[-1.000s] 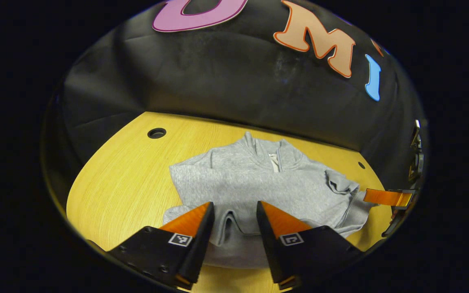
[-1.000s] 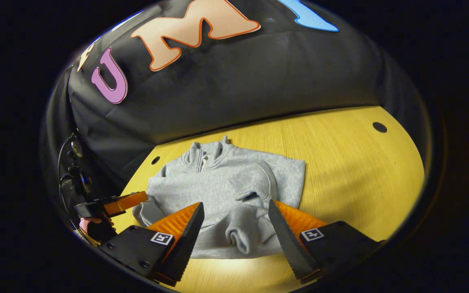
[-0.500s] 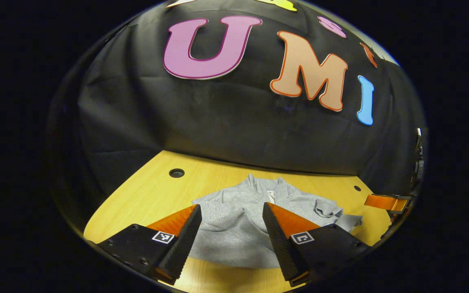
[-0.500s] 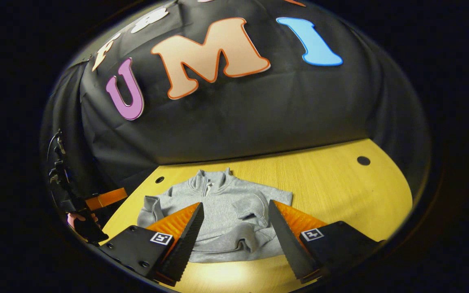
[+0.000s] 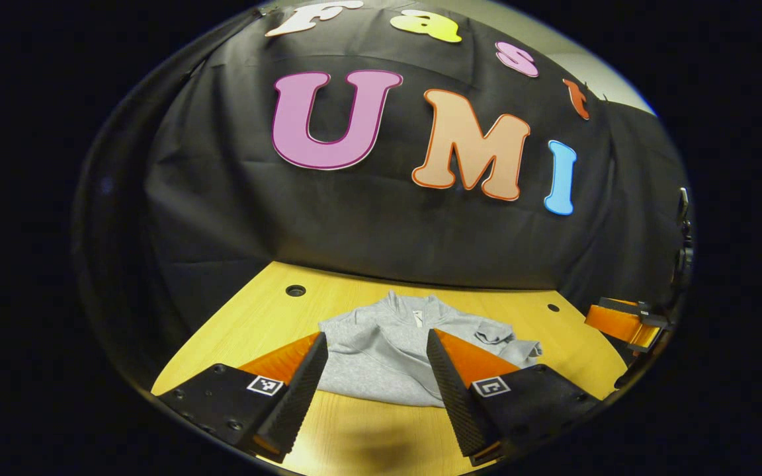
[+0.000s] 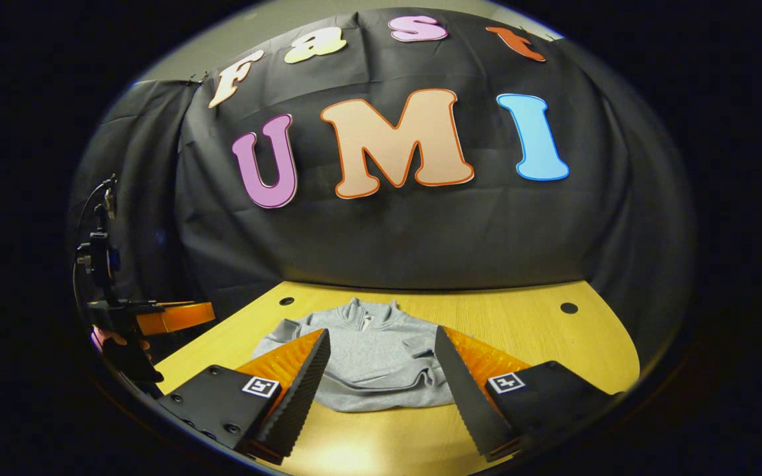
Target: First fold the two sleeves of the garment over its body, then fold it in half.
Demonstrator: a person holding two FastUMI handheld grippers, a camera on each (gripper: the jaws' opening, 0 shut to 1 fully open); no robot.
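A grey zip-collar sweatshirt (image 5: 381, 354) lies folded into a compact bundle on the wooden table (image 5: 249, 324), collar toward the black cloth wall. In the right gripper view the sweatshirt (image 6: 371, 360) has a rolled front edge facing me. My left gripper (image 5: 373, 367) hangs open above the table's near edge, back from the garment, with nothing between its fingers. My right gripper (image 6: 381, 363) is likewise open and empty, held off the near side of the garment. The right gripper (image 5: 622, 320) shows at the right edge of the left gripper view, and the left gripper (image 6: 169, 316) at the left edge of the right gripper view.
Small round holes (image 5: 296, 290) (image 6: 569, 307) sit in the table's far corners. The black cloth wall (image 6: 421, 238) rises right behind the table. A hand (image 6: 116, 344) holds the left gripper at the left, under a dark stand (image 6: 96, 258).
Both grippers have pulled back and tilted up from the sweatshirt, which now looks smaller and farther. Both stay open and empty. The garment lies still.
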